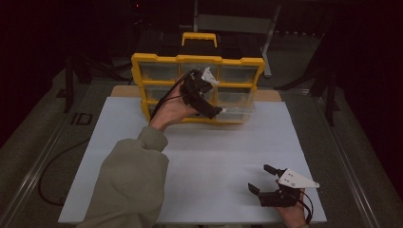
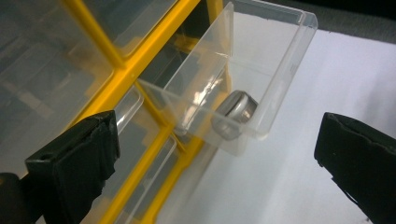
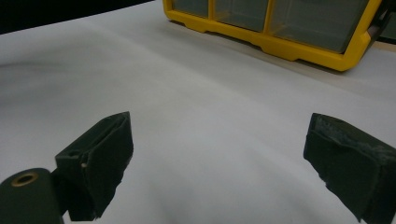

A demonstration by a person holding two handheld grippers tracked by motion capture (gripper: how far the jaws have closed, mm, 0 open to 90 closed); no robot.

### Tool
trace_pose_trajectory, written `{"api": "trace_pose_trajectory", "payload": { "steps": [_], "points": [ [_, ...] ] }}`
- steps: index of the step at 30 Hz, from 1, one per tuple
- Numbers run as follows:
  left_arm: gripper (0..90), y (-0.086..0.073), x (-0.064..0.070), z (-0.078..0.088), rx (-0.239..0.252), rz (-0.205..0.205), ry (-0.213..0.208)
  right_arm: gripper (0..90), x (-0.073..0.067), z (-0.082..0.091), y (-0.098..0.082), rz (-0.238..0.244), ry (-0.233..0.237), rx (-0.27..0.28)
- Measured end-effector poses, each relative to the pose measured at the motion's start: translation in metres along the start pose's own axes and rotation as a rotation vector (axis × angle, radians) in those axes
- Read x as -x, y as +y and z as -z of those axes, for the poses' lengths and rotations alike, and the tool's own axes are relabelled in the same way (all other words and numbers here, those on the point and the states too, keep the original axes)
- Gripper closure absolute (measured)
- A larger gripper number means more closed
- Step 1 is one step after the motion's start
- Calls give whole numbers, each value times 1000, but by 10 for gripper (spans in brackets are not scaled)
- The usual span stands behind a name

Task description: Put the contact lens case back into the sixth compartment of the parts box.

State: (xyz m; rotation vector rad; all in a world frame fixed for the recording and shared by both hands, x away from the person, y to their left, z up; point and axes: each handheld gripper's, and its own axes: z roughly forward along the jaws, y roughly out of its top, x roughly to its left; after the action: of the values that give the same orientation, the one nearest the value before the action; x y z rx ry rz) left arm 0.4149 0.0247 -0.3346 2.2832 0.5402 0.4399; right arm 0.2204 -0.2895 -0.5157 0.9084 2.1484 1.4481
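Observation:
A yellow-framed organizer with clear drawers stands upright at the far side of the white board. One clear drawer at its lower right is pulled out over the board, and a small round silvery object lies inside it. My left gripper hovers in front of the organizer, open, with the drawer lying ahead between its jaws and not touching them. My right gripper rests low at the near right of the board, open and holding nothing.
The organizer's yellow base shows far ahead in the right gripper view, across bare board. A carry handle tops the organizer. A dark cable lies left of the board, and metal frame legs stand behind.

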Motion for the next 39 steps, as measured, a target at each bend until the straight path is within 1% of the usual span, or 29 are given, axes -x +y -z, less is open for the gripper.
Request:
{"api": "trace_pose_trajectory", "payload": {
  "steps": [8, 11, 13, 18, 20, 24, 28, 29, 33, 39],
  "points": [
    [6, -15, 2, 14, 18, 2, 18, 81, 0, -1, 0, 5, 2, 2],
    [4, -20, 3, 18, 14, 0, 28, 81, 0, 0, 0, 6, 3, 3],
    [5, -23, 2, 20, 17, 3, 23, 81, -1, 0, 0, 5, 4, 3],
    [5, -32, 3, 28, 27, 13, 28, 81, -1, -1, 0, 5, 5, 3],
    [5, -35, 4, 31, 32, 7, 32, 81, -1, -1, 0, 4, 6, 3],
    [5, -43, 6, 37, 47, 14, 29, 81, -1, 0, 0, 4, 6, 6],
    [5, -51, 8, 42, 49, 11, 30, 81, -1, 0, 0, 3, 7, 6],
    [5, -53, 9, 43, 52, 17, 26, 81, -1, 0, 0, 4, 8, 7],
    [5, -66, 11, 44, 46, 15, 22, 80, -1, 0, 0, 3, 7, 7],
    [5, -88, 13, 46, 57, 42, 18, 81, -2, -1, 0, 3, 9, 7]
  ]
}}
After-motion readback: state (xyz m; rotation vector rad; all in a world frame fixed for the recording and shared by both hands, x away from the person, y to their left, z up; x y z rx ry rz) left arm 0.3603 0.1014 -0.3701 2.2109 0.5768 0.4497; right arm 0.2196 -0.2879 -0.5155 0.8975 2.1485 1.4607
